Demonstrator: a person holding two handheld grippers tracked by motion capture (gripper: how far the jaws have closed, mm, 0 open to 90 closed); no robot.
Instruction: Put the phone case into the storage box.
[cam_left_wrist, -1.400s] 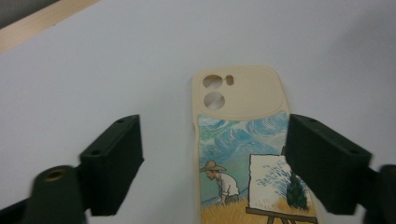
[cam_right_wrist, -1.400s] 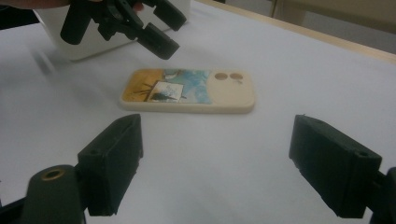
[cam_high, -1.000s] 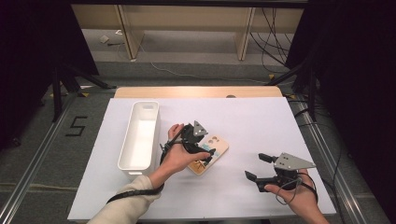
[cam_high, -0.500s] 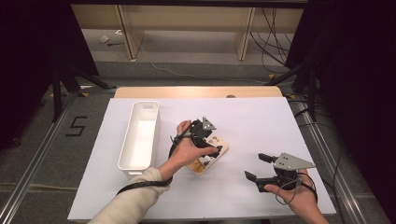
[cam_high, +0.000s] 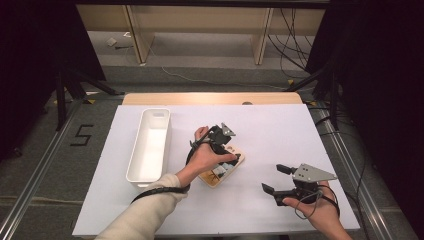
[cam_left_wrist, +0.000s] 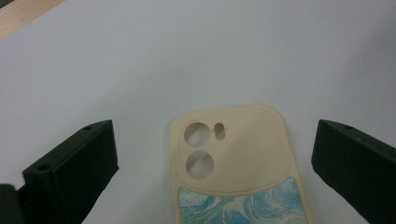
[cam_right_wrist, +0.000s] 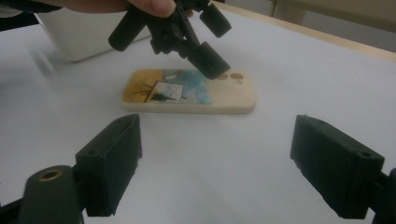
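A cream phone case (cam_high: 223, 171) with a painted blue-and-brown picture lies flat on the white table (cam_high: 280, 130). My left gripper (cam_high: 221, 143) hovers over its camera-hole end. Its jaws stand open on either side of that end, apart from the case (cam_left_wrist: 233, 154), with nothing held. From the right gripper view, one black jaw of the left gripper (cam_right_wrist: 212, 42) hangs just above the case (cam_right_wrist: 187, 93) by the holes. My right gripper (cam_high: 274, 179) rests near the table's front right, open and empty, and points at the case from a short way off.
A long white bin (cam_high: 150, 145) stands left of the case, lengthways from front to back; its corner (cam_right_wrist: 79, 32) lies behind the case in the right gripper view. A wooden strip (cam_high: 210, 98) runs along the table's far edge.
My left hand has carried its gripper a little to the right and farther over the case's camera-hole end. The right gripper and the case have stayed put.
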